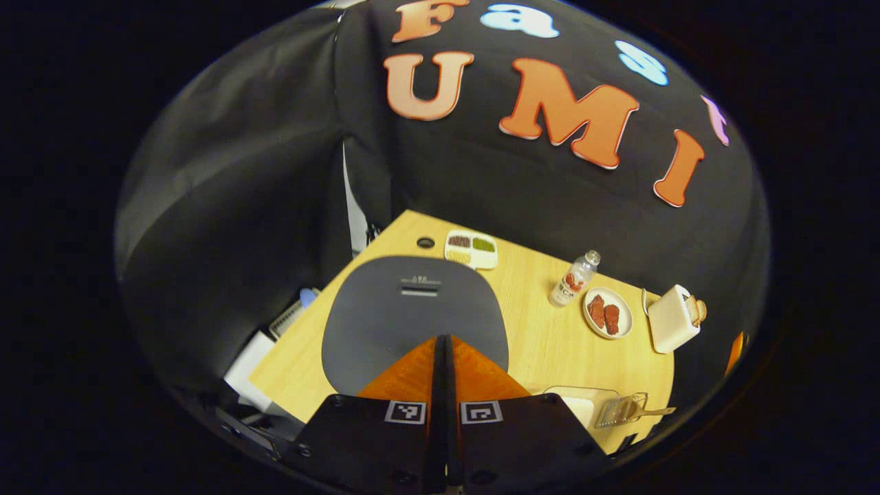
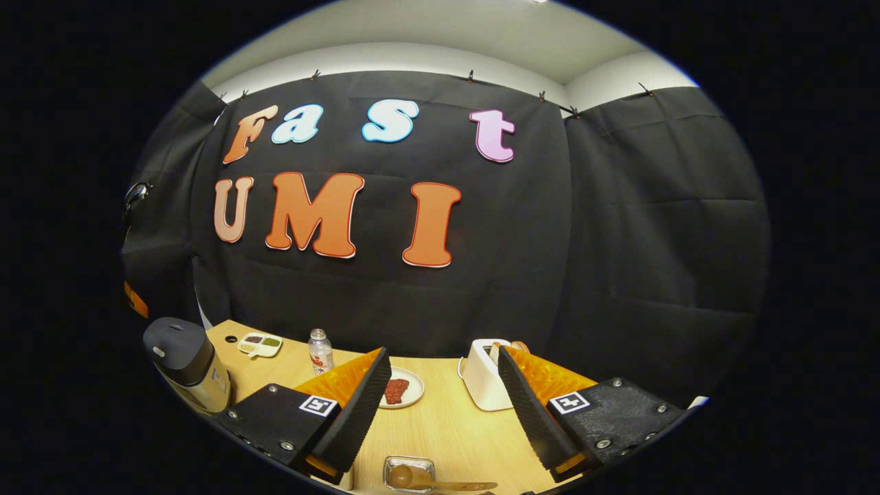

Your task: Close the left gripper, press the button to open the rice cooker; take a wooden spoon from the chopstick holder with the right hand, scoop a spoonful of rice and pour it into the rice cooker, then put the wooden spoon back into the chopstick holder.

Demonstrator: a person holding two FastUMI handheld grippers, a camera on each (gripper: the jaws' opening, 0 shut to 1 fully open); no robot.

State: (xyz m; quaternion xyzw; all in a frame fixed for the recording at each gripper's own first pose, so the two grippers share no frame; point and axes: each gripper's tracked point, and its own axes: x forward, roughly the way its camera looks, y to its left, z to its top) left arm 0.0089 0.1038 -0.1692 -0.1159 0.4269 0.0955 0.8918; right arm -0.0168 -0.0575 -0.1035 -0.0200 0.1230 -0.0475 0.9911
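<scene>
L gripper (image 1: 443, 344) jaws together, hiding rice cooker (image 1: 412, 309) front; R gripper (image 2: 440, 405) jaws wide.

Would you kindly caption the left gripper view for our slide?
Left gripper, jaws shut, poised above the closed dark grey rice cooker lid on the light wooden table.

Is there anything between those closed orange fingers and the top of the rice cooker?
Nothing visible. The left gripper, fingers together, points down at the rice cooker and its closed grey lid, with no object between them.

Even overhead light, sharp focus, fisheye-bent edges.
</scene>
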